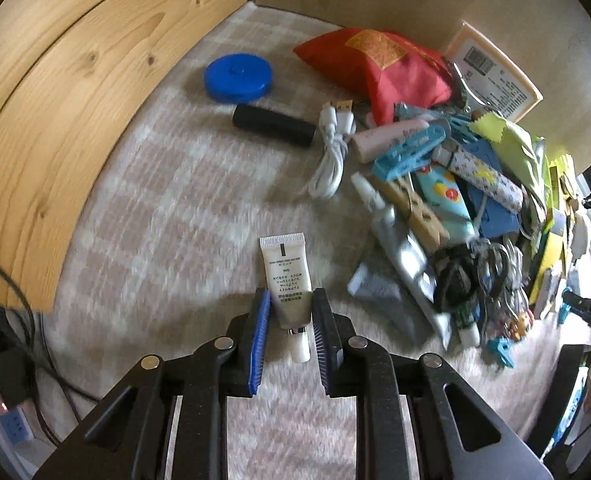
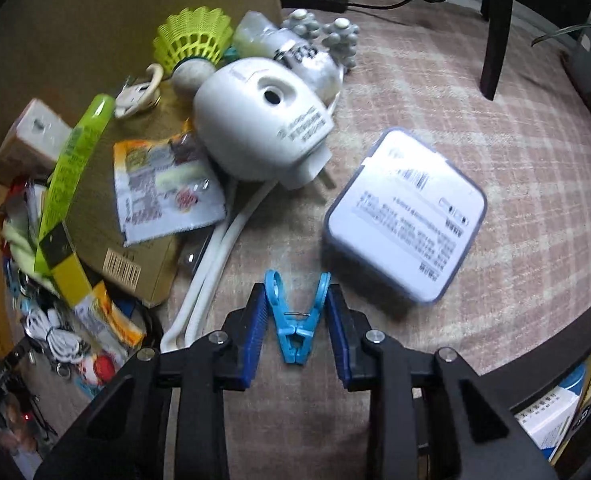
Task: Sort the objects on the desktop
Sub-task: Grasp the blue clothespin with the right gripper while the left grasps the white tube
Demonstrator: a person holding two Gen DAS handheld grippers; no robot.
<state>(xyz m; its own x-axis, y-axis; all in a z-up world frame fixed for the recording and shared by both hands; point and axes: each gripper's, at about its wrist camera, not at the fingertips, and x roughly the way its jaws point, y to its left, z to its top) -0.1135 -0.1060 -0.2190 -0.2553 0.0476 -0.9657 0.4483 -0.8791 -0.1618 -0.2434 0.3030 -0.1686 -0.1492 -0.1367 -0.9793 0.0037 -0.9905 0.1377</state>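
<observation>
The left gripper (image 1: 291, 312) is clamped on a cream tube (image 1: 286, 280), its pads pressing the lower body just above the white cap, the crimped end pointing away over the checked cloth (image 1: 167, 200). The right gripper (image 2: 296, 308) has a blue peg (image 2: 296, 320) between its pads; they touch the peg's two spread handle tips, so it looks held.

That hold could go wrong: squeezing the handles opens the peg's mouth, and the thin tips may slide off the pads and let the peg spring away. The tube is soft and tapered, so it may creep out capwards if the grip eases.

The main pile (image 1: 467, 208) lies to the right of the left gripper, well apart. The white box (image 2: 407, 216) sits just beyond the peg.
</observation>
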